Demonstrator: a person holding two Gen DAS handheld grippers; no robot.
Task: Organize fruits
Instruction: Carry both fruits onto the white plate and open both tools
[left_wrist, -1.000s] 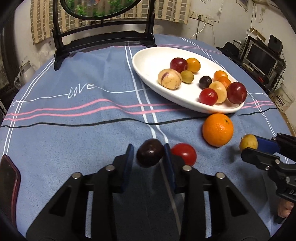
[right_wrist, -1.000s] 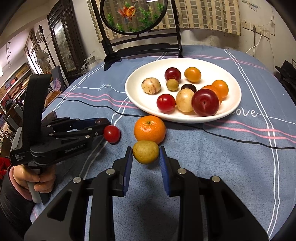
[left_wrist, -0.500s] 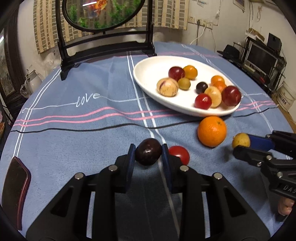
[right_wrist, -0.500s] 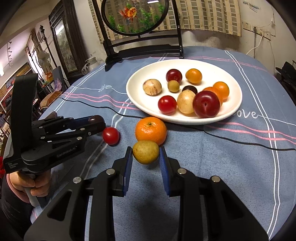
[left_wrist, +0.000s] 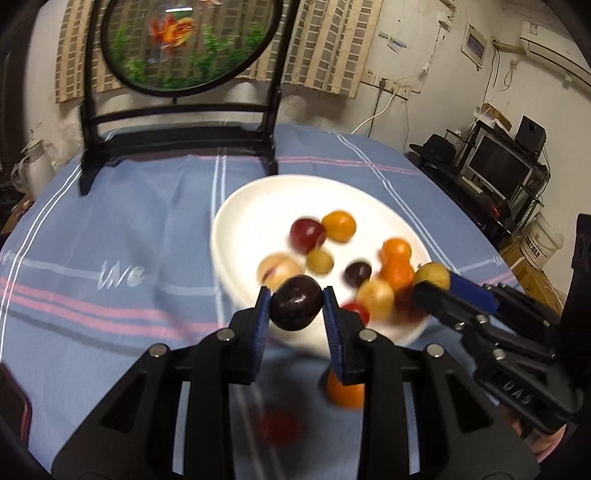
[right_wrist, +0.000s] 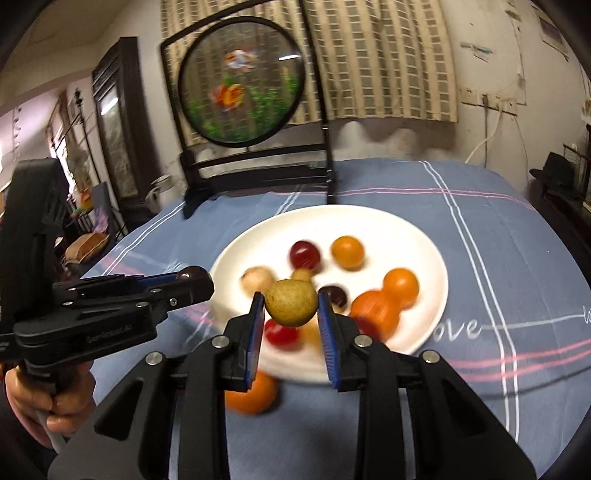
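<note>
1. The left gripper (left_wrist: 295, 306) was clamped on a dark plum (left_wrist: 296, 307); a second earlier that plum sat low over the cloth, and now it hung raised at the near rim of the plate (left_wrist: 258, 199).
2. The right gripper (right_wrist: 291, 308) pinched a yellow-green fruit (right_wrist: 291, 302), likewise lifted from the cloth toward the plate.
3. An orange (right_wrist: 251, 395) and a red tomato (left_wrist: 280, 424) lay below on the cloth (left_wrist: 129, 229).
4. Judged: both fruits were ready to release; two remained.
</note>
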